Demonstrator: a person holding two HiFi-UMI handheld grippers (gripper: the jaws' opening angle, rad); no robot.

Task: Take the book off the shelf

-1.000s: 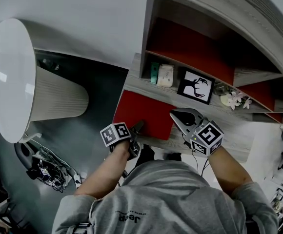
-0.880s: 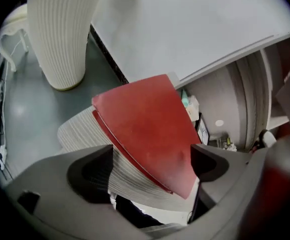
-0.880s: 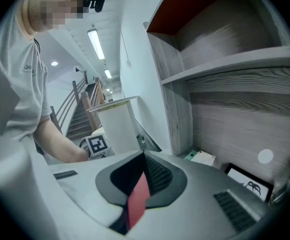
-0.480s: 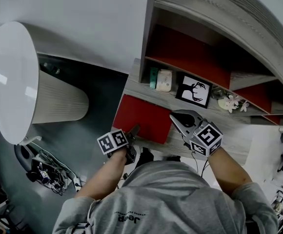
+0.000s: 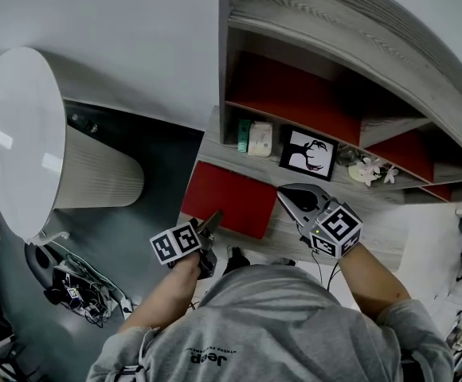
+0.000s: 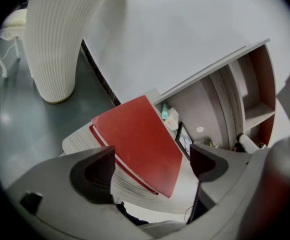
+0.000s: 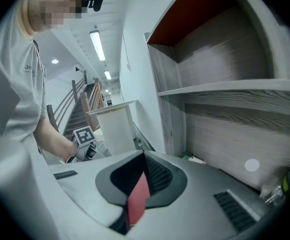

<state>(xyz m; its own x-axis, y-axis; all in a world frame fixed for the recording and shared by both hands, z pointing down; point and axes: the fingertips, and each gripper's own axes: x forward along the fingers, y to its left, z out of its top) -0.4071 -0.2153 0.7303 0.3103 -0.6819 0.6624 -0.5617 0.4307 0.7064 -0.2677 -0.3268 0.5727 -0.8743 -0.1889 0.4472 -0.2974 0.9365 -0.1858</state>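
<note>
Though unclear overhead, right gripper [image 7: 145,160] seemingly pinches book [image 7: 137,204].

Head view is dim and greyish, w/ strong fisheye bend at the edges. Shelf [image 5: 334,34] recesses sit in deep shadow. The white ribbed pedestal [image 5: 95,169] carries a small glare patch on its top, far left. Right gripper view is brighter, lit by ceiling strip lights [image 7: 97,45]. Both gripper views have a black round vignette. The left claw [image 6: 152,159] is soft near the lens; the book [image 6: 135,134] is sharp.
</note>
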